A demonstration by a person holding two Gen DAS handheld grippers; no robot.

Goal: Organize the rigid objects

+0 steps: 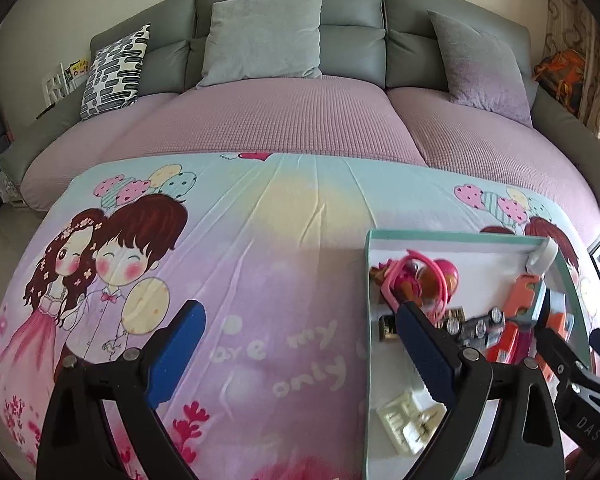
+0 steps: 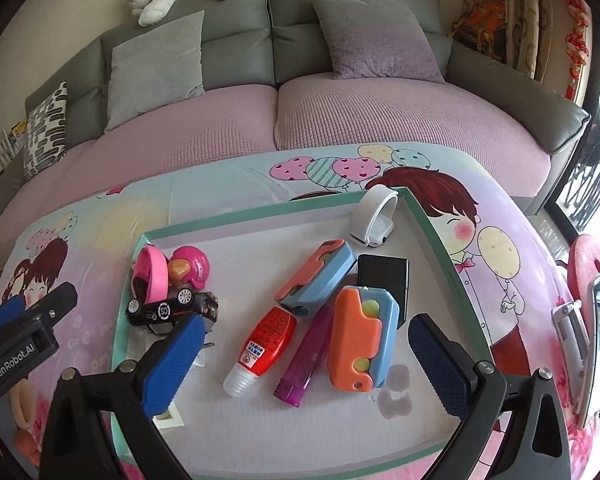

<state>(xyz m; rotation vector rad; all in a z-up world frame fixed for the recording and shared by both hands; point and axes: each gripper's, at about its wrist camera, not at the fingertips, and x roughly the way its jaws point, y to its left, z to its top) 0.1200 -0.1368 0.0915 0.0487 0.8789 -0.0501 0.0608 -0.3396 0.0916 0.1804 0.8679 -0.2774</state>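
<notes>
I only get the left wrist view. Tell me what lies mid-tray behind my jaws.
Observer: A red bottle with a white cap lies there on its side.
Operator: Name its neighbour.
Observer: A purple lighter lies between the bottle and the nearer orange-and-blue toy.
Operator: Report the right gripper.
Observer: The right gripper hovers over the tray, jaws wide open and holding nothing.

I read "GenRobot.AI" on the left gripper (image 2: 24, 312); "DAS" on the right gripper (image 1: 572, 320); "are my only" on the cloth (image 1: 260, 240).
</notes>
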